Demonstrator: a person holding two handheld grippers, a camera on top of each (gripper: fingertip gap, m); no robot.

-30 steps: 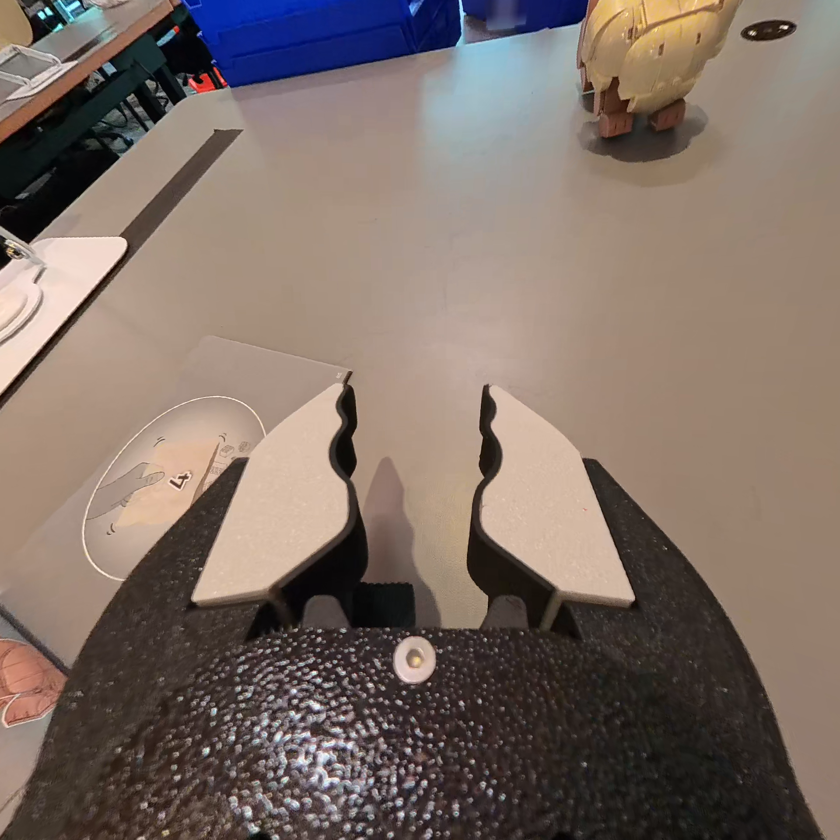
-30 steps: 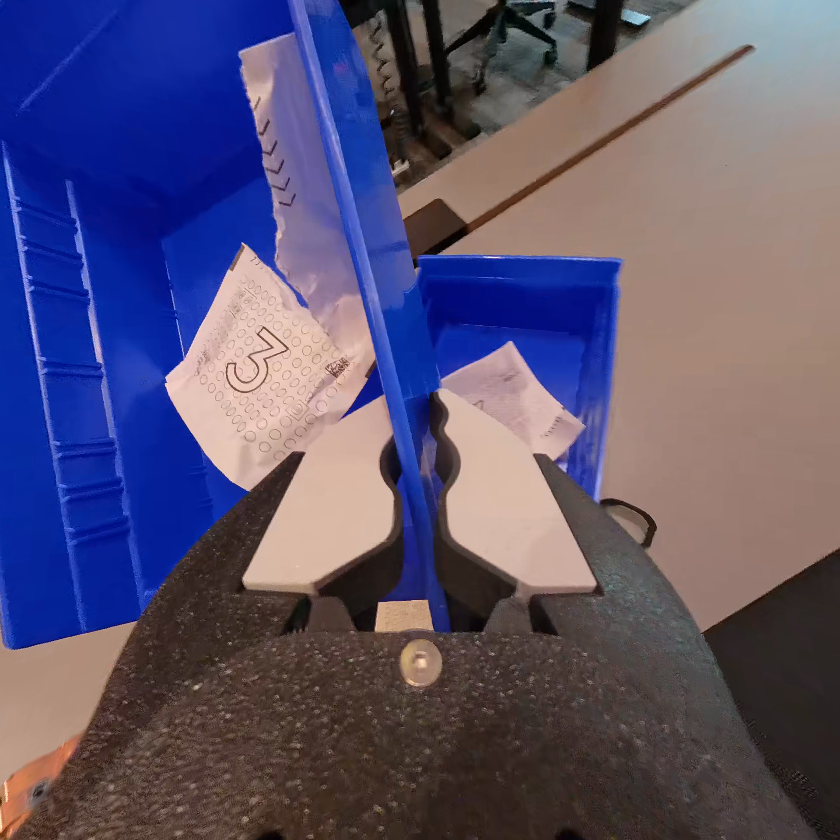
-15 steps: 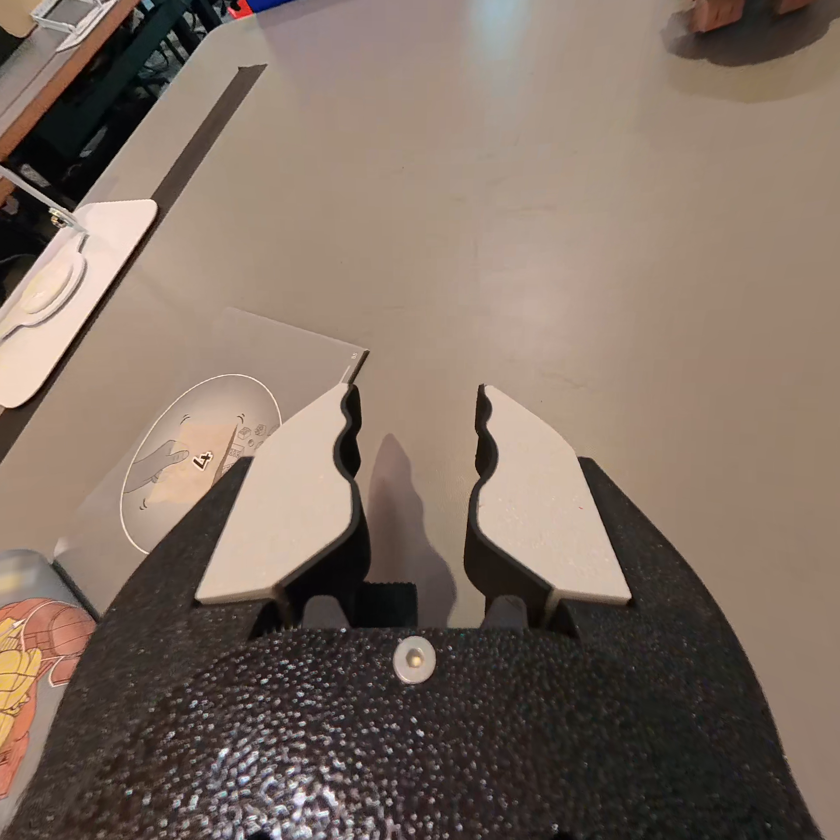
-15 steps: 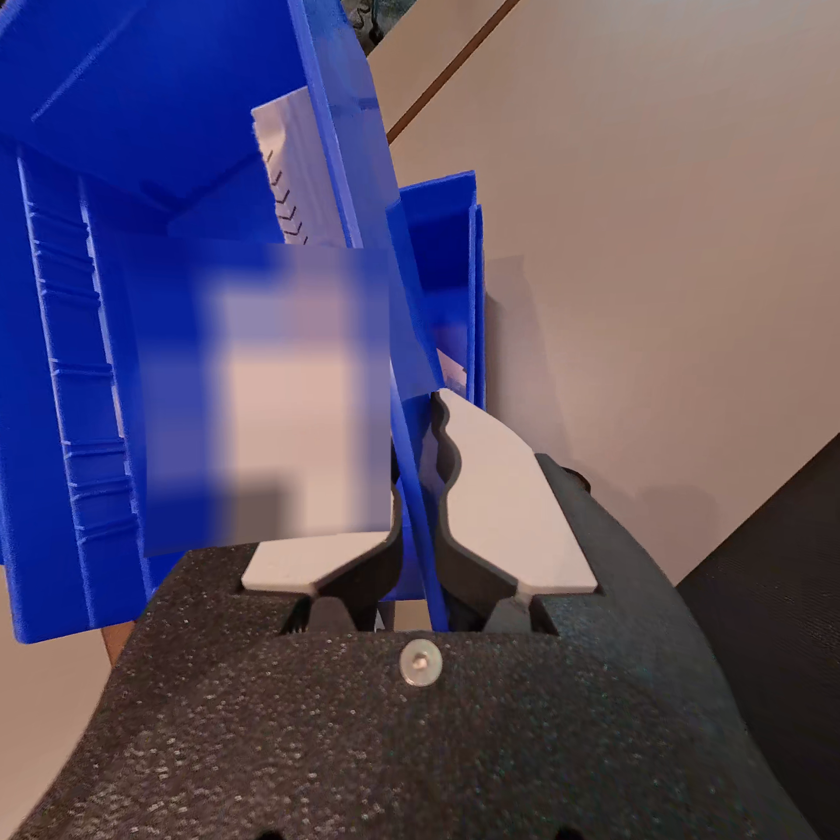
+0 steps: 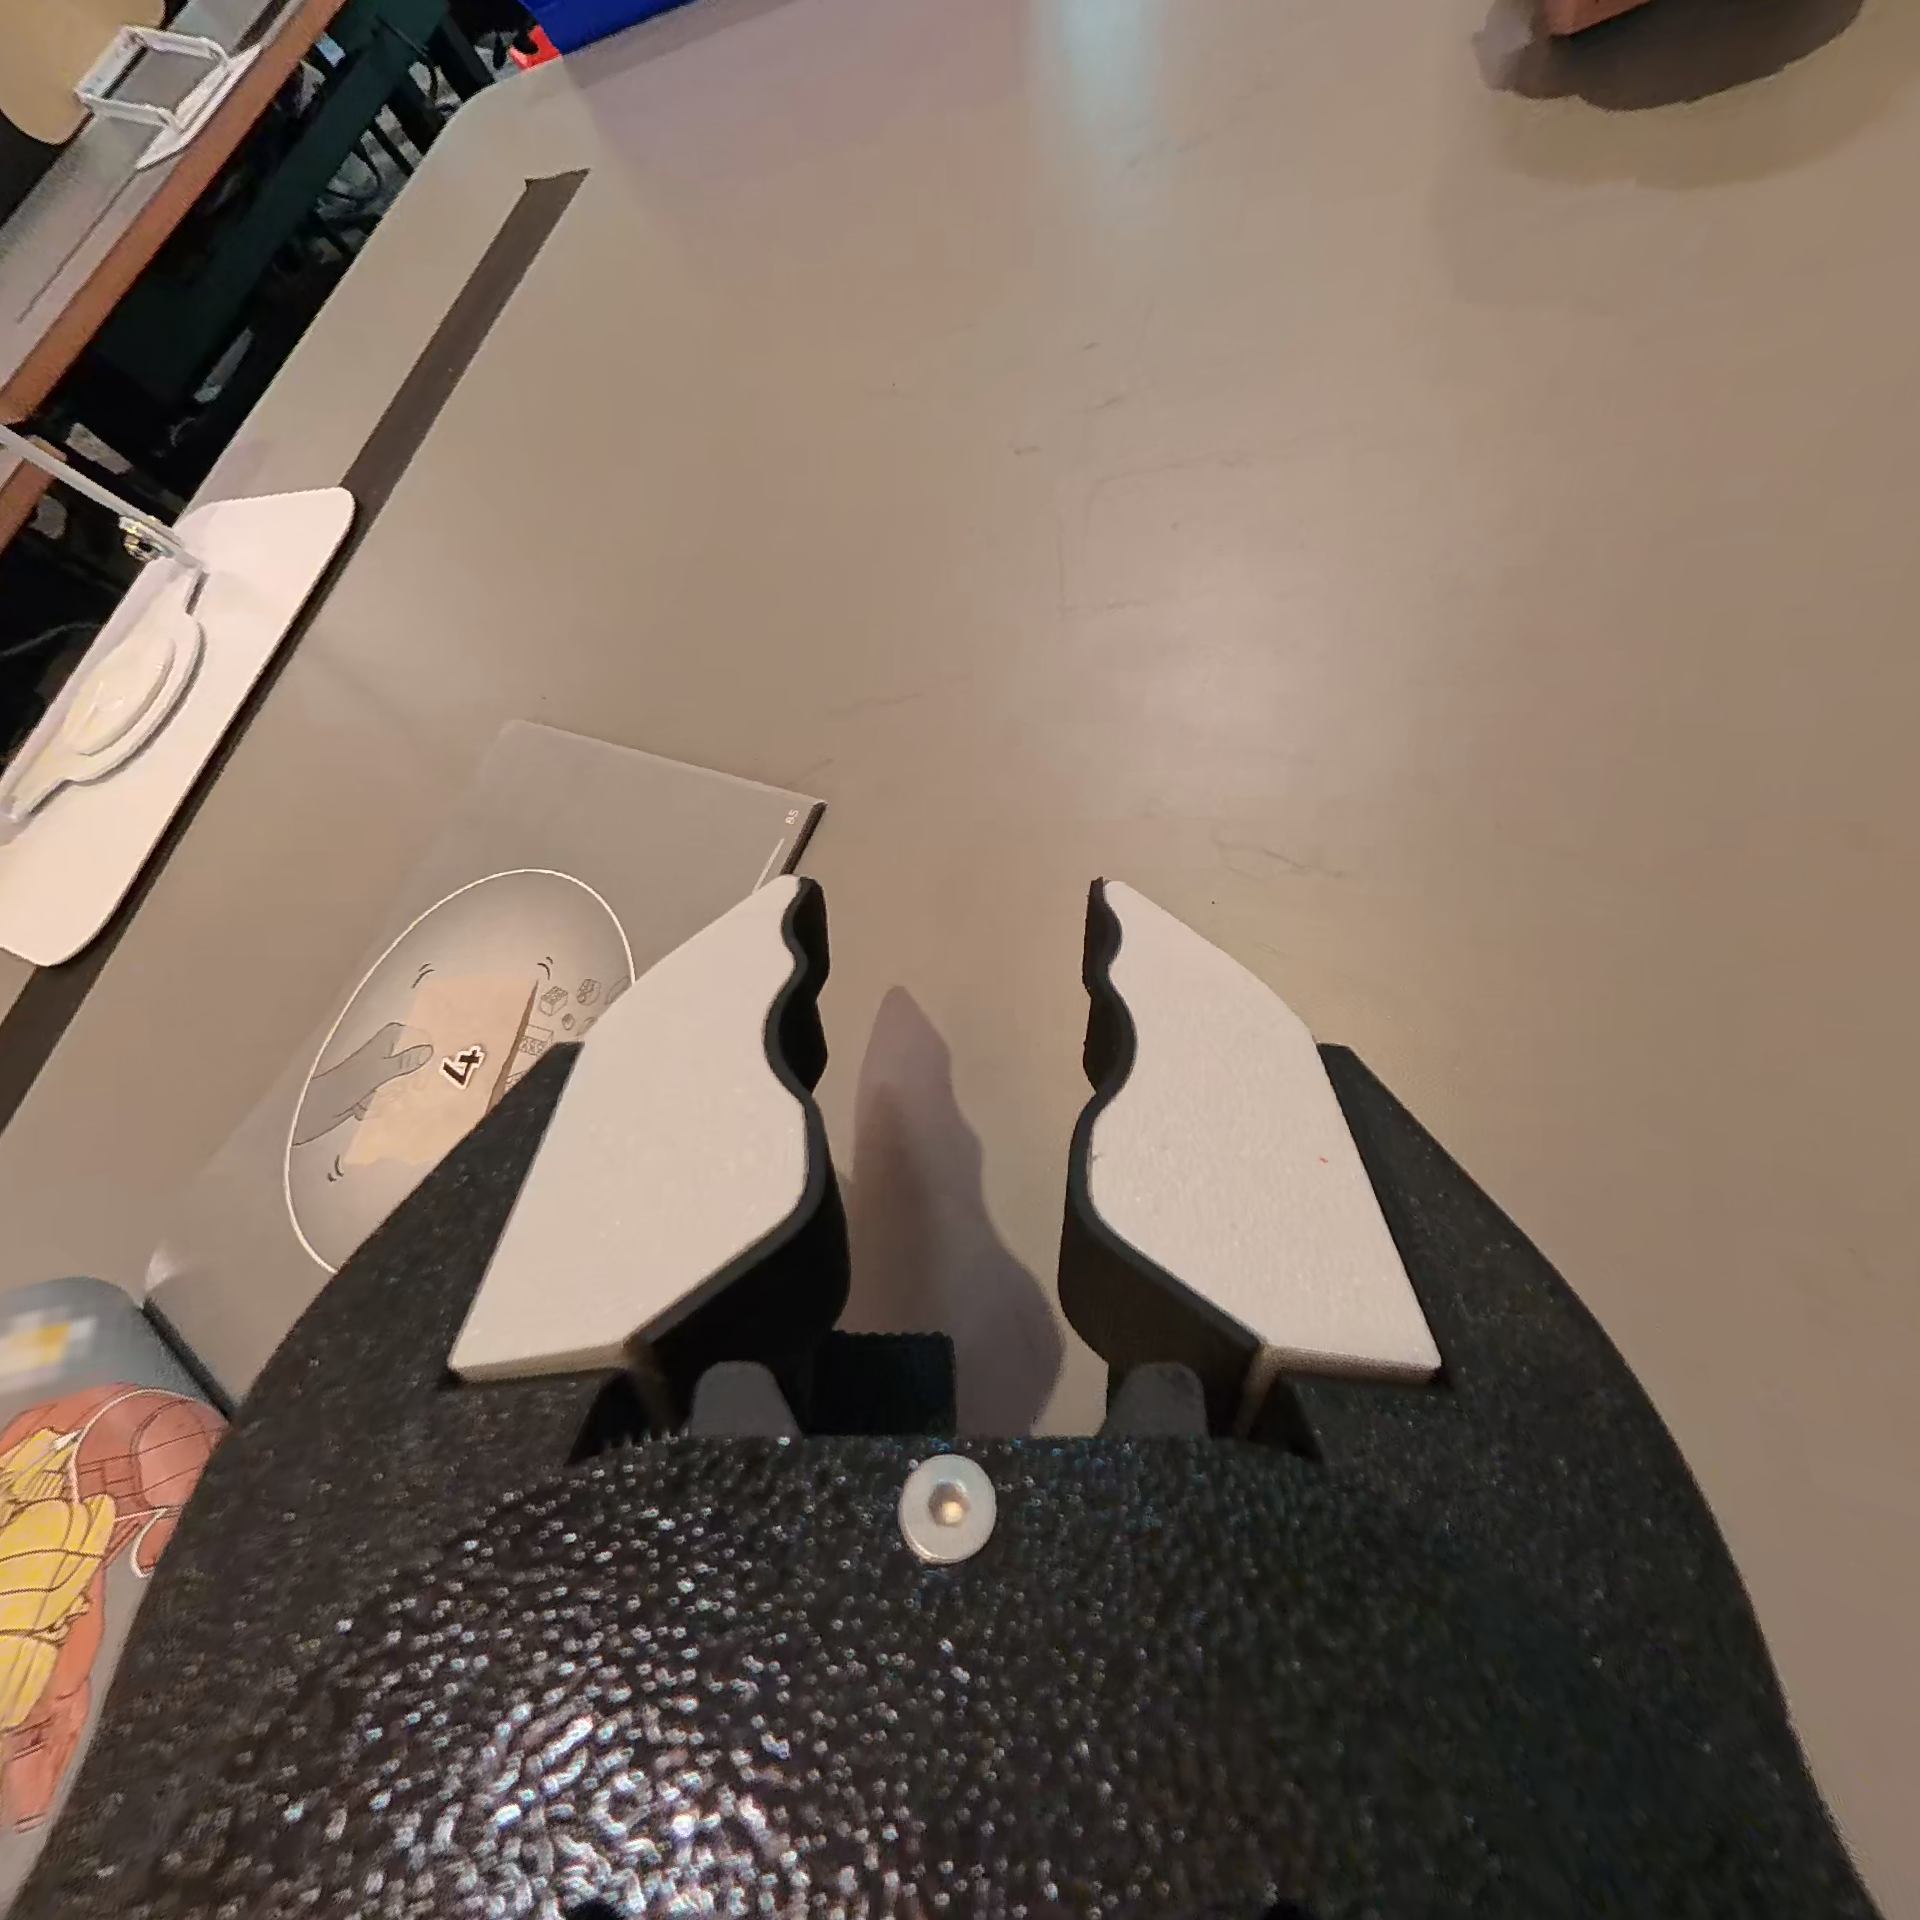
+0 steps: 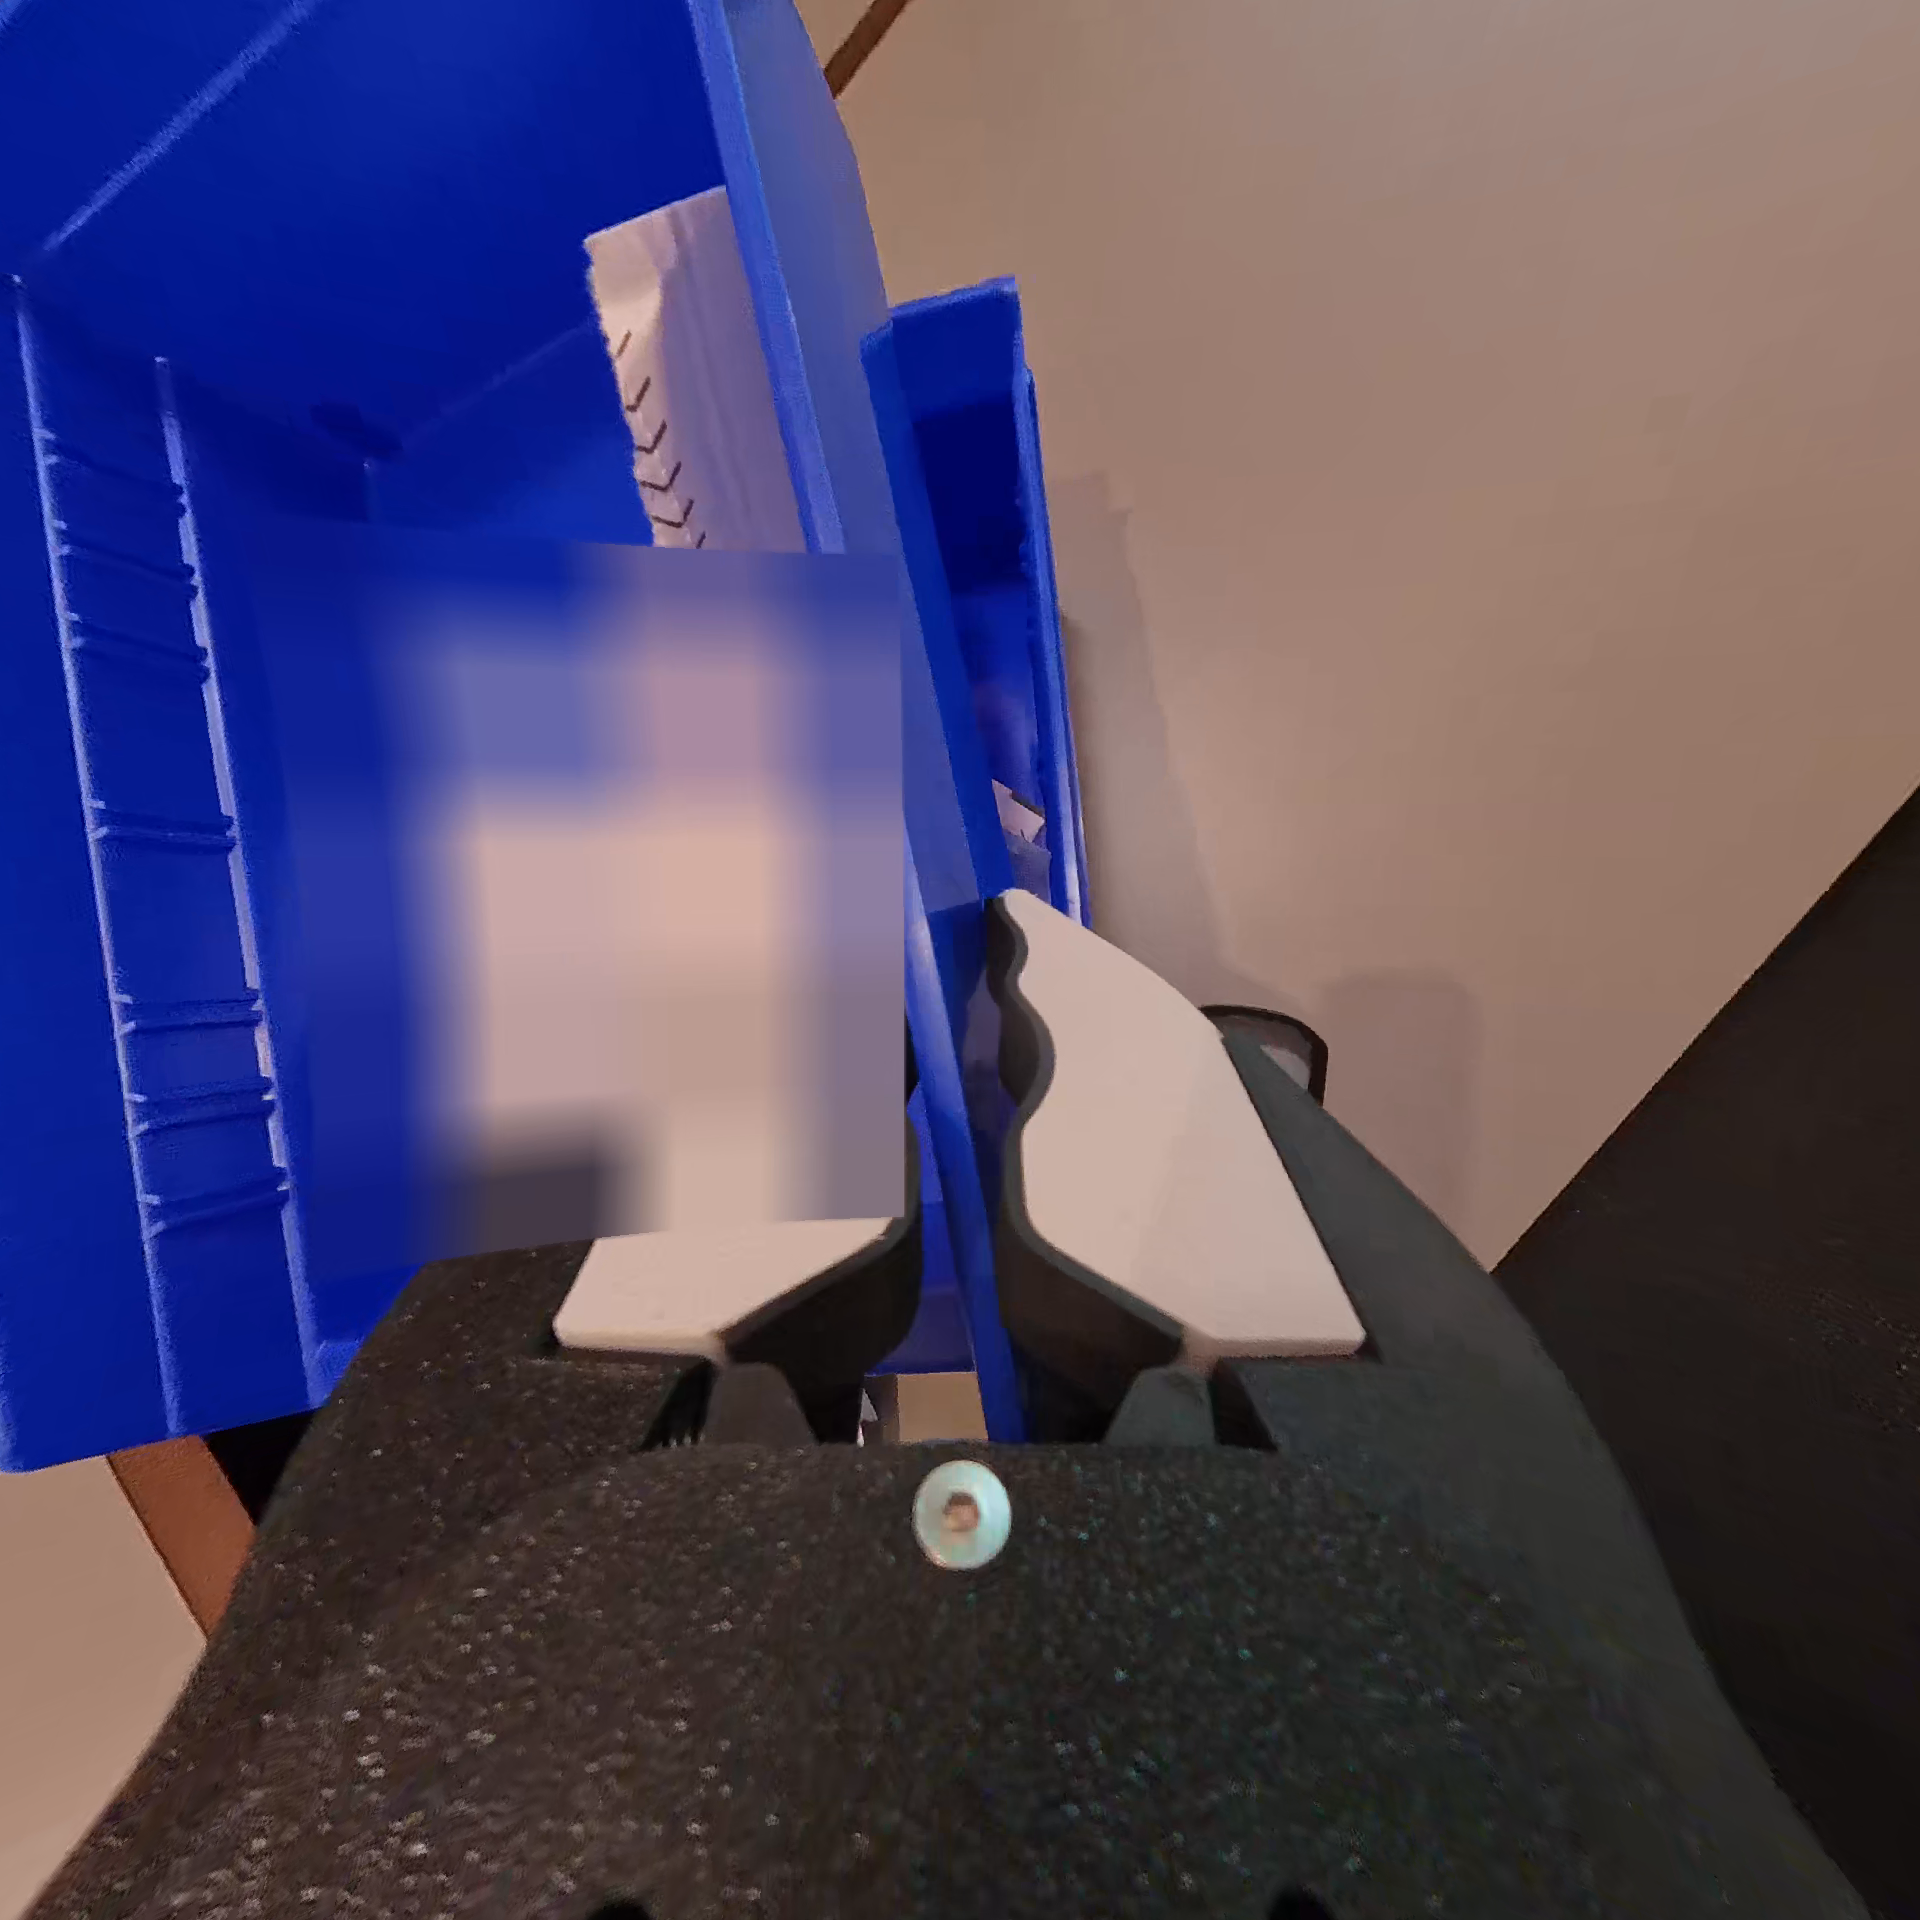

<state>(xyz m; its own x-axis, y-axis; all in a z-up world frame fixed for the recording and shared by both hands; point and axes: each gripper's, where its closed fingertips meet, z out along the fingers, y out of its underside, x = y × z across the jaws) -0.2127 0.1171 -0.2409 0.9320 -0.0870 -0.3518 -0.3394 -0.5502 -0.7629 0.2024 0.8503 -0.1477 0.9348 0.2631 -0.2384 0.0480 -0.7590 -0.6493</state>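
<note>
The right gripper (image 6: 961, 1049) pinches the blue bin (image 6: 343, 436) by its side wall – the left gripper (image 5: 951, 925), spread and empty, hovers over the bench (image 5: 1247, 468) beside a grey booklet (image 5: 582, 831).

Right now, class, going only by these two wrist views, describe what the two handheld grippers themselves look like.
Both match: the left gripper and right gripper have a black, pebbly-textured body with a silver screw at its centre. Each finger wears a flat pale-grey plate over black rubbery pads with wavy inner edges. No cables, sleeves or hands show.
</note>
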